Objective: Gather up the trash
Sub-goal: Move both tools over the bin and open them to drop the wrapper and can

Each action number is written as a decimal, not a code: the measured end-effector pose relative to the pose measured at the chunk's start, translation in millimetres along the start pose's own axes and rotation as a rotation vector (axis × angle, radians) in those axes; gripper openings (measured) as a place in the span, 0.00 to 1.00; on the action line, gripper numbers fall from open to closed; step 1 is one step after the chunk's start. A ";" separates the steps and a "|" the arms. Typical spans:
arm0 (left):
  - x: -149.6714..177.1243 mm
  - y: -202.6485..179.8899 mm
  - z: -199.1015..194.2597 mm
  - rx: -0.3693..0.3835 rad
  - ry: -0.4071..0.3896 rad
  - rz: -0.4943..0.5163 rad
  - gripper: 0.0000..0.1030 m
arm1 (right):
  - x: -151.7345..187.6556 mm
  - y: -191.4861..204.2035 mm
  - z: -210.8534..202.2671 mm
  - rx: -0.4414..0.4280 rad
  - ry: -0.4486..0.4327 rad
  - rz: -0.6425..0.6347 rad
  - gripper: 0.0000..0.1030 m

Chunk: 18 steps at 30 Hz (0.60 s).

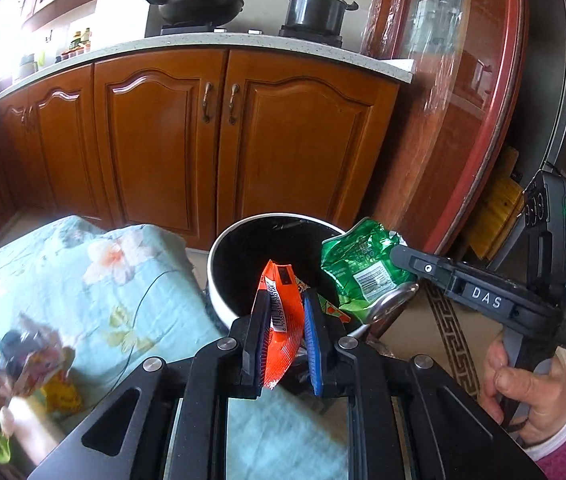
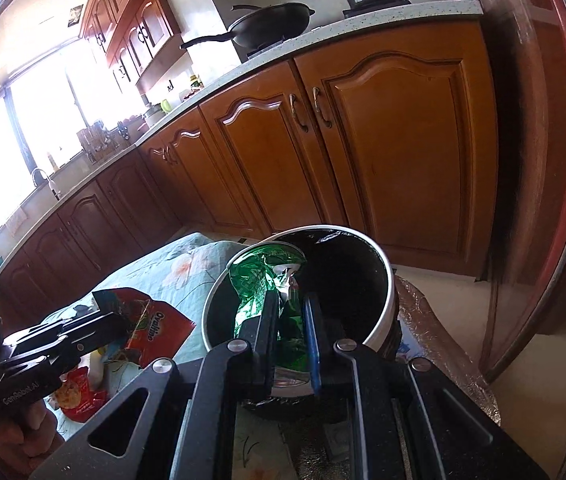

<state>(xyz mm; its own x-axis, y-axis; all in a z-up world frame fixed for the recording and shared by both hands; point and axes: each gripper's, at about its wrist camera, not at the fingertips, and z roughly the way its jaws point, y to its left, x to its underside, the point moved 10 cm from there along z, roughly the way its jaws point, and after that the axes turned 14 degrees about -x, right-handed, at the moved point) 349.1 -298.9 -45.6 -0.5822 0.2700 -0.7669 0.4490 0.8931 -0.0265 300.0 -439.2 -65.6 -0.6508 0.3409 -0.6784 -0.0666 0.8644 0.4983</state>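
Orange wrapper [image 1: 281,328] clamped in left hand-held gripper [image 1: 285,320]; green wrapper [image 2: 267,292] in right hand-held gripper [image 2: 289,316], over bin [image 1: 219,248].

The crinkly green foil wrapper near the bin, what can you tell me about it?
The crumpled green foil wrapper is shiny plastic film, torn open so its silver lining shows, with white print and a white barcode label on one face. The right gripper pinches it between its black and blue fingers, holding it at the rim of the round white bin with a black liner, partly over the opening. It looks empty and flattened.
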 end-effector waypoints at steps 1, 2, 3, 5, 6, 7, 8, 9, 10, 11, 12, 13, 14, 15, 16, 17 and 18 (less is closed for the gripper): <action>-2.8 -1.8 7.2 -0.001 0.007 0.002 0.15 | -1.3 -3.4 2.5 0.008 0.002 -0.001 0.12; -5.5 -3.5 14.0 -0.001 0.012 0.004 0.15 | -2.1 -7.0 5.7 0.016 0.004 0.000 0.12; -7.2 -5.7 19.6 -0.001 0.017 0.008 0.15 | -3.0 -10.4 8.7 0.025 0.007 0.001 0.12; -11.3 -9.1 33.1 -0.008 0.026 0.016 0.15 | -4.2 -18.6 14.4 0.037 0.014 0.003 0.12; -12.9 -11.1 40.4 -0.010 0.035 0.020 0.15 | -4.7 -21.5 16.9 0.042 0.017 0.004 0.12; -13.9 -13.1 47.6 -0.012 0.044 0.022 0.15 | -4.5 -24.0 19.1 0.048 0.021 0.004 0.12; -15.1 -15.2 54.0 -0.013 0.052 0.024 0.15 | -4.5 -26.2 21.9 0.053 0.028 0.002 0.12; -14.9 -16.7 61.1 -0.016 0.062 0.025 0.15 | -5.5 -28.4 24.7 0.055 0.035 0.001 0.12; -14.7 -18.3 66.8 -0.018 0.071 0.026 0.15 | -5.5 -30.2 27.6 0.059 0.044 -0.001 0.12; -15.4 -19.9 71.4 -0.018 0.079 0.026 0.15 | -5.3 -31.7 30.5 0.064 0.052 -0.002 0.12; -16.0 -21.2 76.4 -0.017 0.086 0.024 0.15 | -5.4 -32.4 33.0 0.066 0.059 -0.005 0.12; -15.4 -22.5 81.3 -0.017 0.092 0.024 0.15 | -6.2 -34.1 35.8 0.068 0.064 -0.008 0.12; -15.6 -23.9 85.3 -0.018 0.098 0.025 0.15 | -6.3 -35.0 38.1 0.073 0.069 -0.013 0.12; -15.4 -22.7 86.7 -0.019 0.101 0.025 0.15 | -6.7 -36.1 40.2 0.076 0.073 -0.017 0.12; -14.7 -23.7 89.9 -0.021 0.105 0.026 0.15 | -7.4 -37.8 42.8 0.077 0.077 -0.017 0.12; -13.8 -25.0 93.1 -0.020 0.109 0.029 0.15 | -7.8 -39.1 45.0 0.080 0.081 -0.017 0.12; -13.7 -25.3 95.8 -0.023 0.114 0.031 0.15 | -8.2 -40.5 46.7 0.084 0.084 -0.019 0.12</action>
<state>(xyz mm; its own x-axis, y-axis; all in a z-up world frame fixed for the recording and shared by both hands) 410.6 -359.7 -95.8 -0.6418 0.3357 -0.6895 0.4532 0.8913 0.0120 343.4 -459.7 -105.4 -0.7113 0.2947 -0.6381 -0.0184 0.8998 0.4360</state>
